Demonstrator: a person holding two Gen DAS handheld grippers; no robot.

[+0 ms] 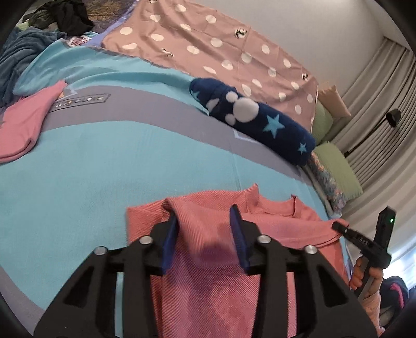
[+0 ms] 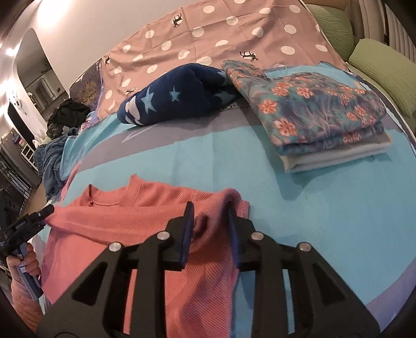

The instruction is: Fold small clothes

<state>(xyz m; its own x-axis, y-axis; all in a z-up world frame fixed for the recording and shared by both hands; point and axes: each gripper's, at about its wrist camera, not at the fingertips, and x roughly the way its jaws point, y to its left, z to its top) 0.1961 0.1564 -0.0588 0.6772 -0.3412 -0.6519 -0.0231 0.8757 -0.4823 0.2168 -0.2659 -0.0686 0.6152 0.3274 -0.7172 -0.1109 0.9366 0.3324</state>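
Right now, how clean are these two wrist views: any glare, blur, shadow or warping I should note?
Left wrist view: heavy fisheye bending, dark corners, a soft shadow on the pink top between the left gripper fingers. Right wrist view: same warping, lamp glare on the wall upper left, bed sharp.

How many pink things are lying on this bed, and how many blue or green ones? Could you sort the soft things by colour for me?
Pink: 2, the pink top under the tools and a second pink garment.
Navy with stars: 1, the star blanket.
Floral teal: 1, the folded floral blanket.
Green: 2, the near green pillow and the far green pillow.
Total: 6.
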